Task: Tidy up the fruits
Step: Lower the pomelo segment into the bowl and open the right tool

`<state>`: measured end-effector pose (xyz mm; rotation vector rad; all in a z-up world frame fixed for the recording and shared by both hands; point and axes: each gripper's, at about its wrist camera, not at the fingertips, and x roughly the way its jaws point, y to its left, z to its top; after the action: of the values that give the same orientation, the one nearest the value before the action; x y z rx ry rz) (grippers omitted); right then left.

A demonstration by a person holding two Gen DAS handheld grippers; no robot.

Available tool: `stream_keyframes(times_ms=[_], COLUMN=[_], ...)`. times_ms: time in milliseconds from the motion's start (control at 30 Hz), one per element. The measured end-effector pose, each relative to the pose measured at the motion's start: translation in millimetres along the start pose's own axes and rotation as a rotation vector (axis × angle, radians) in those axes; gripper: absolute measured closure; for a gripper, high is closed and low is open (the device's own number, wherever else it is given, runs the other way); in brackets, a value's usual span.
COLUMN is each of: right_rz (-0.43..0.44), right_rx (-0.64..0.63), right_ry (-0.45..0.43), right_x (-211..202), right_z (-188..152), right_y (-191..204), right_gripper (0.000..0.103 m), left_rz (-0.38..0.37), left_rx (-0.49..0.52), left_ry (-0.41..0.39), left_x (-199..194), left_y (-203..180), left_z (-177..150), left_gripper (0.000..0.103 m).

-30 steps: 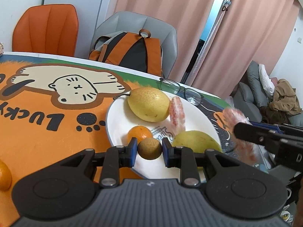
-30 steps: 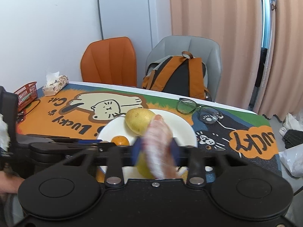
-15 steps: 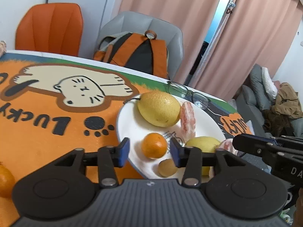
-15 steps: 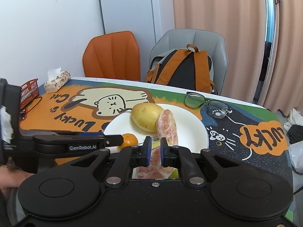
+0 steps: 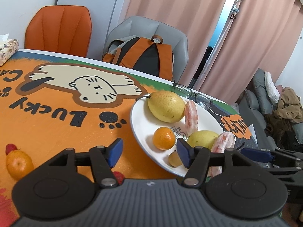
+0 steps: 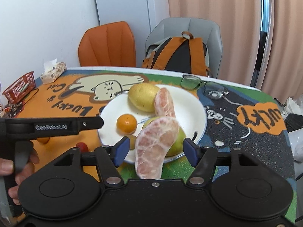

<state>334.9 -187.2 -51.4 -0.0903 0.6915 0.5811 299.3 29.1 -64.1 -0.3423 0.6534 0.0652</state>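
Fingers on both tools are opening and press on nothing now: the left gripper, a second ago clamped on the small brown fruit, has left it on the white plate. Between the right gripper pads, the pulpy, veined pomelo segment lies free, its curved long axis pointing away toward the plate's far rim.

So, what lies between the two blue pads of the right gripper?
A peeled pink pomelo segment stands there, leaning on the white plate's near edge. The right gripper is opening, pads clear of it, as the right wrist view shows.
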Motion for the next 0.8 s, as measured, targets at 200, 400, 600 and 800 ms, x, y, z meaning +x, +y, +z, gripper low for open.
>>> stream_keyframes(times_ms=[200,400,600,800], right_rz=[-0.005,-0.015,-0.003,0.009], right_rx=[-0.009,-0.022,-0.038,-0.058], right_ry=[0.042,0.066,0.025,0.006], right_x=[12.9,19.8,14.8,22.3], right_z=[-5.6,-7.6,3.1,18.8], right_y=[9.5,14.6,25.2,38.3], right_gripper=[0.041,0.064,0.064,0.064], left_rz=[0.015,0.023,0.027,0.037], left_rx=[-0.024,-0.052,-0.071,-0.086], left_ry=[-0.01,-0.009,-0.011,-0.019], left_x=[-11.6,-18.6,-25.3,-35.8], left_y=[12.0,25.3,37.5,50.9], left_z=[-4.4,-9.4,-11.9,-13.3], left_gripper=[0.037,0.036,0.036,0.036])
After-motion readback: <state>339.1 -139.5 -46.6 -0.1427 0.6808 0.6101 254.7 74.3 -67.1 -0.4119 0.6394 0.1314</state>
